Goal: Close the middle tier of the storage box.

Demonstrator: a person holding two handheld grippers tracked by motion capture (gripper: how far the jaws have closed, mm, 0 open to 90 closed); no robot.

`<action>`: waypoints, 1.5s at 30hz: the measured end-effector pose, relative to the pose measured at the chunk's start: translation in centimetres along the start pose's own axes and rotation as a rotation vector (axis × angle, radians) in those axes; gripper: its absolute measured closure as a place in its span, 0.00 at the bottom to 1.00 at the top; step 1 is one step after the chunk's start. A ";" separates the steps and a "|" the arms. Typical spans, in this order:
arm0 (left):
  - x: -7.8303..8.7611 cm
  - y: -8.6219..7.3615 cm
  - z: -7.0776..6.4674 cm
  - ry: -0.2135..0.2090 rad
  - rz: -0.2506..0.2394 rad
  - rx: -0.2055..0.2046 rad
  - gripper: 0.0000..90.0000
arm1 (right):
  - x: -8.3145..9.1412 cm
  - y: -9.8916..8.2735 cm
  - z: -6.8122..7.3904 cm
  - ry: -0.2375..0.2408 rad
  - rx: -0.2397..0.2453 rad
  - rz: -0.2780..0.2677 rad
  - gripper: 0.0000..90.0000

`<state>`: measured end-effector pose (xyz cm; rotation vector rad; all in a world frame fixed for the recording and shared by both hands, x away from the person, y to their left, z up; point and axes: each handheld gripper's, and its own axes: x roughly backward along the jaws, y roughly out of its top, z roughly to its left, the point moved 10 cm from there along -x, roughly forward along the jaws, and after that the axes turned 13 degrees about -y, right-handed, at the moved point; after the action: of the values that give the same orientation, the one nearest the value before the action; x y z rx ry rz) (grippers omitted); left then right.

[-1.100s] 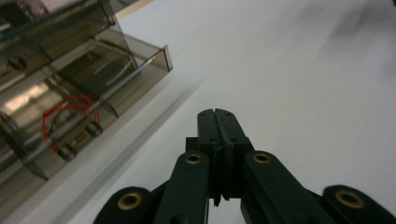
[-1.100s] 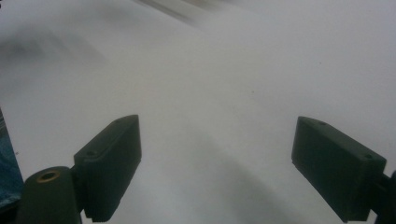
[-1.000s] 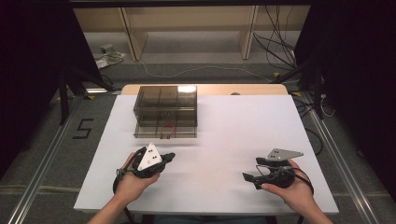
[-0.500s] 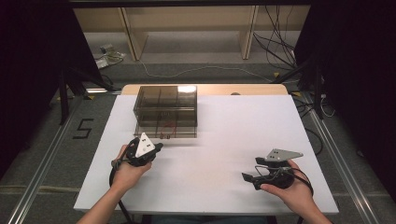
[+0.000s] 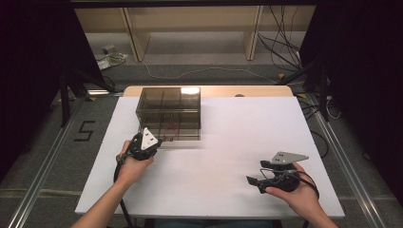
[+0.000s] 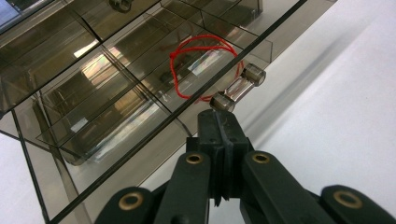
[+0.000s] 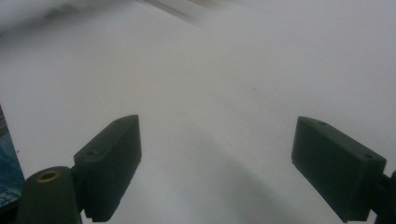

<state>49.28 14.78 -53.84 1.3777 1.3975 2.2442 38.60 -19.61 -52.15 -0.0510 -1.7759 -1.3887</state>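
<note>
Your right tool [image 5: 253,181] rests released on the desk [image 5: 228,142] at about 4 o'clock. Your left tool [image 6: 219,122], clenched on nothing, noses up to the clear handle [image 6: 237,88] on the smoky box [image 5: 167,111] at 11 o'clock. Next, you'd likely release the jaws and grip that handle squarely.

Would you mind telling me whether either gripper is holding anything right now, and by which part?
Nothing is held. The left gripper is shut and empty, just short of the smoky transparent plastic box's clear handle; the right gripper is open over the white table.
</note>
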 end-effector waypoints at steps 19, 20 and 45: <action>-0.9 0.6 1.0 -0.005 -0.019 0.012 1.00 | 0.0 -0.1 0.1 -0.004 0.004 0.005 0.19; -0.9 0.6 1.0 -0.005 -0.017 0.012 1.00 | 0.0 -0.1 0.1 -0.004 0.004 0.005 0.19; -1.2 1.0 1.6 -0.011 -0.024 0.029 1.00 | -0.1 -0.1 0.2 0.002 -0.003 0.009 0.19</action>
<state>51.48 14.62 -53.57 1.3729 1.4406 2.2070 38.49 -19.47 -52.31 -0.0594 -1.7702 -1.3844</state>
